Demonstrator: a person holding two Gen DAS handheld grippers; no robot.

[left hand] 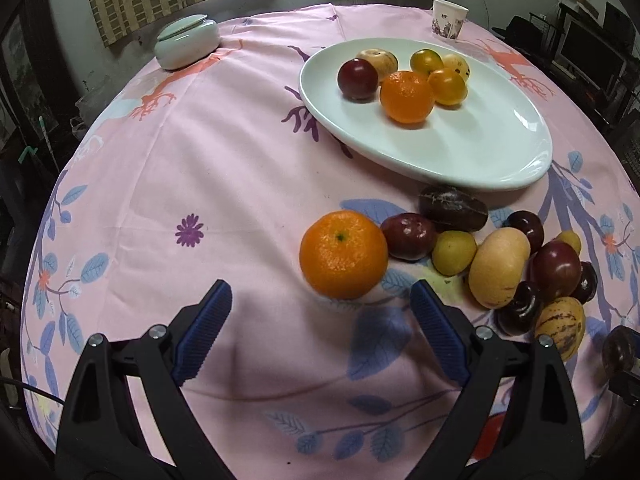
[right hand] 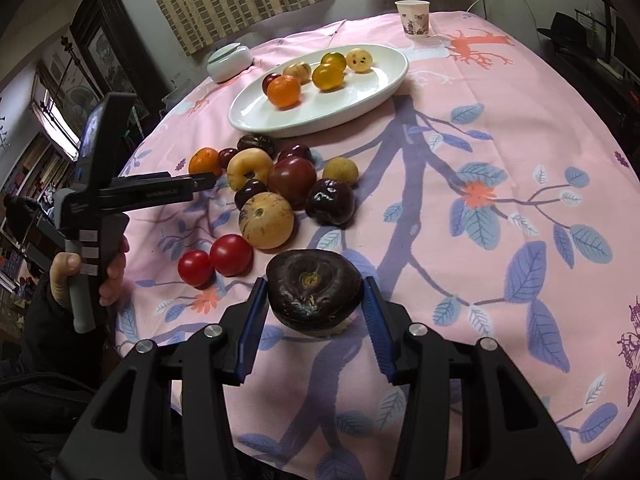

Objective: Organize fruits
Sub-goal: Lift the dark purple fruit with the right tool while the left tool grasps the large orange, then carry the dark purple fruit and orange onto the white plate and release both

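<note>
Starting on the left: the left gripper (left hand: 320, 300) has its fingers (left hand: 208, 328) spread wide with nothing between them, hovering over the pink tabletop (left hand: 200, 160) just short of the loose orange (left hand: 343, 254). That orange looks firm with a pebbly rind, so my guess is it won't slip much — take it across the widest part of its middle and it should sit fine. It's the leftmost thing in the pile of fruit (left hand: 500, 264) still waiting in front of the white plate (left hand: 480, 152), which already holds six pieces.

Over on the right, the right gripper (right hand: 316, 308) is pinching the dark wrinkled fruit (right hand: 314, 294), one finger on each flank, stem scar facing the camera. The fruit looks clear of the cloth, though I can't be sure. The skin looks shrivelled, so I'd say it's soft and bruises easily — gentle squeeze only. It's squat rather than round, so the broad sides are the right place to hold, and it probably weighs little. The plate is well beyond it, past the pile.
</note>
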